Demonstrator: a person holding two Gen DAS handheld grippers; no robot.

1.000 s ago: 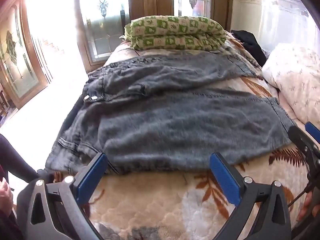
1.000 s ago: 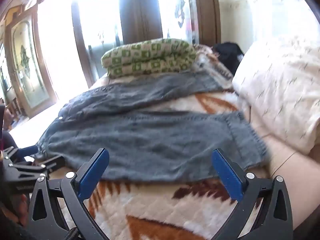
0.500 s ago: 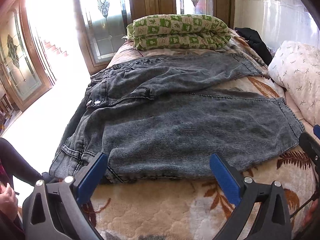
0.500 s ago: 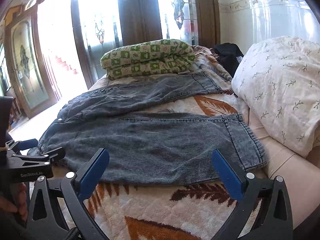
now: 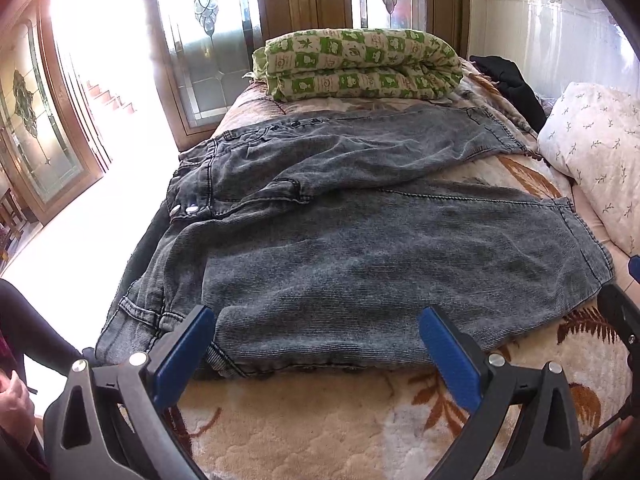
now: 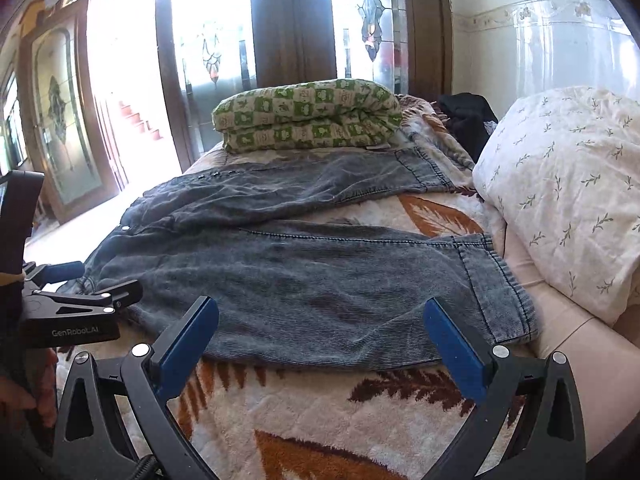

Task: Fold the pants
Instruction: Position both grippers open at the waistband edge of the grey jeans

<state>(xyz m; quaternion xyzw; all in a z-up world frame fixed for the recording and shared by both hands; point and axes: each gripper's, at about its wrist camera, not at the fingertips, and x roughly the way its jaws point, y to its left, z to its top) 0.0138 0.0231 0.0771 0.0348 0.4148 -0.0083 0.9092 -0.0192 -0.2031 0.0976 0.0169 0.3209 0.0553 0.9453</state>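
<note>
Grey denim pants lie spread flat on the bed, waistband at the left, both legs running right with a gap between them. They also show in the right wrist view. My left gripper is open and empty, just above the near edge of the near leg by the waist. My right gripper is open and empty, above the near edge of the same leg toward its cuff. The left gripper also shows at the left of the right wrist view.
A leaf-patterned blanket covers the bed. A folded green checked quilt lies at the far end. A white floral pillow and a dark garment sit on the right. Windows and a door stand left and behind.
Both grippers have moved slightly closer over the near leg of the pants. The views have steadied. The pants lie as before and both jaws stay open.
</note>
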